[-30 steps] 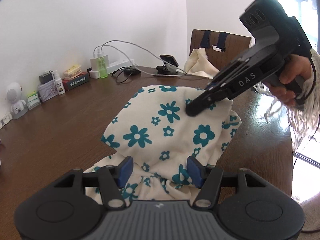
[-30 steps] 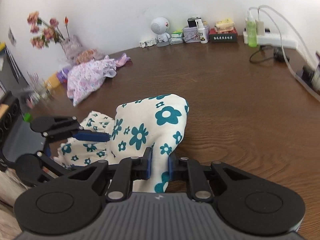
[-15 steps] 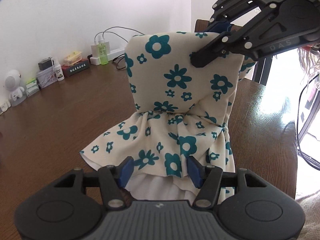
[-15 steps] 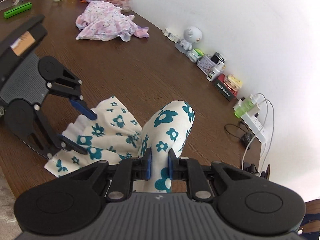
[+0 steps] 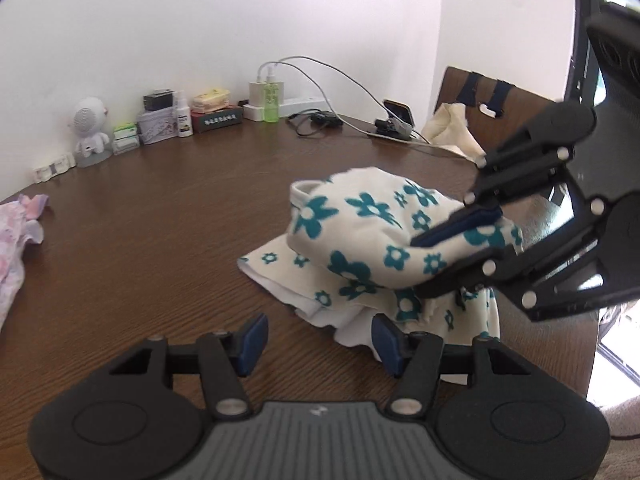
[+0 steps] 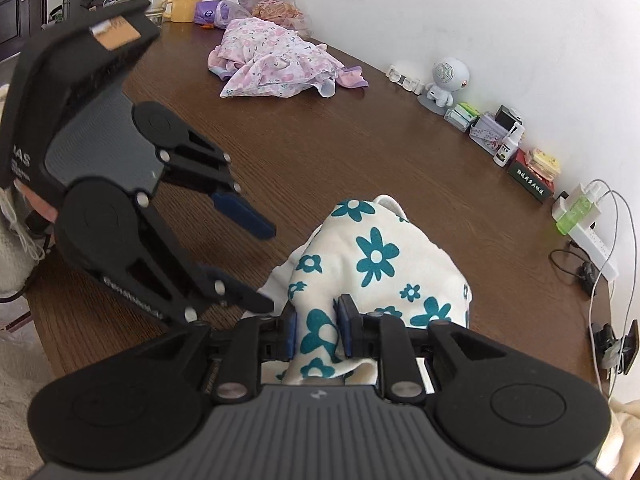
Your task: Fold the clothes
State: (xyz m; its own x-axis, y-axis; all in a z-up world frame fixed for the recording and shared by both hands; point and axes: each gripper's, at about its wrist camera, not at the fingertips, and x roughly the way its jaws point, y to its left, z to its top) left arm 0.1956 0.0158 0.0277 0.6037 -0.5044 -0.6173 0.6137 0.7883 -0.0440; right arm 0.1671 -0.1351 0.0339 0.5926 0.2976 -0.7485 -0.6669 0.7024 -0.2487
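Note:
A cream garment with teal flowers (image 5: 360,248) lies bunched on the brown table (image 5: 160,240), right of centre. It also shows in the right wrist view (image 6: 376,256). My right gripper (image 6: 318,332) is shut on a fold of it; in the left wrist view the right gripper (image 5: 436,260) pinches the cloth's top layer low over the table. My left gripper (image 5: 318,340) is open and empty just in front of the garment's near edge. In the right wrist view the left gripper (image 6: 260,264) is beside the cloth, jaws apart.
A pink floral garment (image 6: 276,60) lies on the far part of the table, its edge showing in the left wrist view (image 5: 16,240). A toy robot (image 5: 90,132), small boxes, a green bottle (image 5: 271,100), a power strip and cables line the wall. A chair (image 5: 500,116) stands behind.
The right gripper has brought the lifted flowered garment down and folded it over onto the table. The left gripper, still open, has drawn back so the cloth lies beyond its fingers.

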